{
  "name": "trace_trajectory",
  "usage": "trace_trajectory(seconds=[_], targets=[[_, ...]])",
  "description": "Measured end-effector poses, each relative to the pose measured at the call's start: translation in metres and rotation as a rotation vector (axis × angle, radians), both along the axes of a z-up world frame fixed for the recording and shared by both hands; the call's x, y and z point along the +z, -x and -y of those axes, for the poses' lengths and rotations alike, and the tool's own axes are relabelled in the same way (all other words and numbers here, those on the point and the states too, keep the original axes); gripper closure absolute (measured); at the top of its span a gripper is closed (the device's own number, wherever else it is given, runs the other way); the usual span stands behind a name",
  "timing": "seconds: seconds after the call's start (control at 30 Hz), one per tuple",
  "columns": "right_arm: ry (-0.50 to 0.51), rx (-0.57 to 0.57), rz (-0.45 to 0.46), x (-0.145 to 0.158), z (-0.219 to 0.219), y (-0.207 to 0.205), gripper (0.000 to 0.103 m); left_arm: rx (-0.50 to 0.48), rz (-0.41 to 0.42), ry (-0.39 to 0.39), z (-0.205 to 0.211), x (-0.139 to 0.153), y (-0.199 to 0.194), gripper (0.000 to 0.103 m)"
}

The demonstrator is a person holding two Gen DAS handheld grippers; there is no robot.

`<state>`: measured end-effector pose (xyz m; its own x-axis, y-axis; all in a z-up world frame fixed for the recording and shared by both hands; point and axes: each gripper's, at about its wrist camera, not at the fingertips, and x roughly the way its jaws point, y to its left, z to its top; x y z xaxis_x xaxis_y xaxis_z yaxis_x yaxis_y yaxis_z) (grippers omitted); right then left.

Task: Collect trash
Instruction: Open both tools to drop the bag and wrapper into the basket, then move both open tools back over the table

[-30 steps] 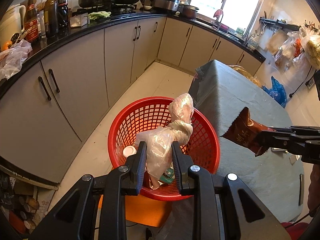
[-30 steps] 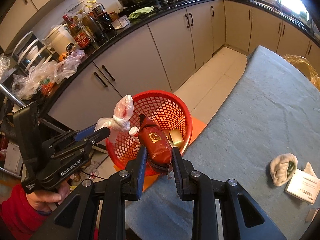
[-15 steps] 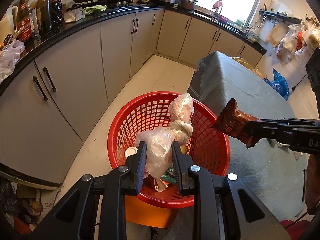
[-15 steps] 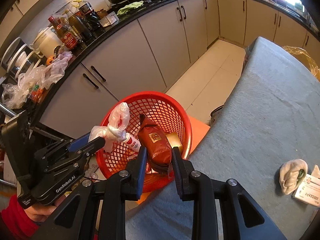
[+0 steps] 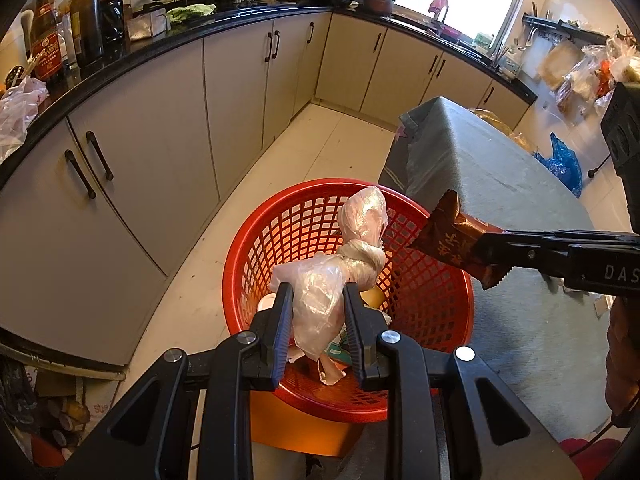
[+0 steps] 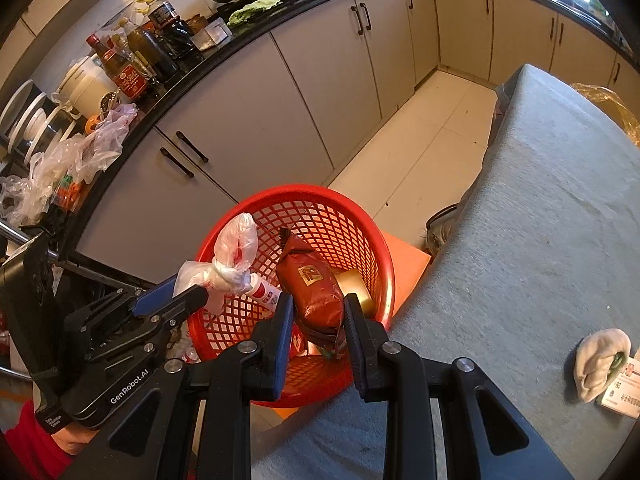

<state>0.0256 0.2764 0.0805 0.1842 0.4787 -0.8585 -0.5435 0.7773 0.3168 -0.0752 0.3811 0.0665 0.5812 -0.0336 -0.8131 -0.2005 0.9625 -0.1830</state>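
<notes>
A red mesh basket [image 5: 432, 304] [image 6: 372, 248] stands on the floor beside the table. My left gripper [image 5: 316, 312] [image 6: 192, 296] is shut on a knotted clear plastic bag [image 5: 328, 280] [image 6: 228, 264] and holds it over the basket. Just right of it, my right gripper [image 6: 318, 312] [image 5: 486, 250] is shut on a dark red snack wrapper [image 6: 312, 292] [image 5: 448, 240], also above the basket's mouth. Inside the basket lie a white bottle [image 6: 264, 292], a gold box [image 6: 354, 286] and other scraps.
A grey cloth-covered table [image 6: 540, 216] [image 5: 492, 176] runs along the right. On it lie a crumpled white wad [image 6: 600, 360] and a small white carton [image 6: 624, 388]. Grey cabinets [image 5: 160, 148] under a black counter with bottles line the left. An orange stool [image 6: 408, 264] sits under the basket.
The right gripper has come lower and closer over the basket with the wrapper. The left gripper has kept the bag over the basket almost without moving.
</notes>
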Motion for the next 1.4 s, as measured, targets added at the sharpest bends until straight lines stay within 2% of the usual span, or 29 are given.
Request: trace_trajectory(seconds=[0.33, 0.53, 0.63, 0.7, 0.87, 1.0, 1.1, 1.4], targets=[[-0.015, -0.012, 0.004, 0.004, 0.001, -0.001, 0.073, -0.007, 0.016, -0.005, 0.003, 0.004, 0.0, 0.075], [-0.039, -0.039, 0.014, 0.016, 0.019, 0.003, 0.071, -0.008, 0.036, -0.022, 0.01, 0.011, 0.002, 0.062], [-0.049, -0.065, 0.013, 0.021, 0.03, 0.005, 0.063, -0.012, 0.046, -0.034, 0.017, 0.015, 0.002, 0.057], [-0.051, -0.084, 0.02, 0.024, 0.041, 0.008, 0.058, -0.008, 0.052, -0.038, 0.021, 0.018, 0.003, 0.05], [-0.034, -0.127, 0.061, 0.03, 0.068, 0.017, 0.047, -0.005, 0.058, -0.049, 0.035, 0.021, 0.005, 0.044], [-0.019, -0.162, 0.096, 0.03, 0.095, 0.026, 0.043, 0.006, 0.075, -0.069, 0.051, 0.024, 0.01, 0.042], [-0.001, -0.203, 0.137, 0.029, 0.12, 0.038, 0.04, 0.01, 0.095, -0.08, 0.068, 0.027, 0.016, 0.036], [0.026, -0.337, 0.134, 0.018, 0.209, 0.067, 0.039, -0.141, 0.082, -0.093, 0.143, 0.027, 0.013, 0.035]])
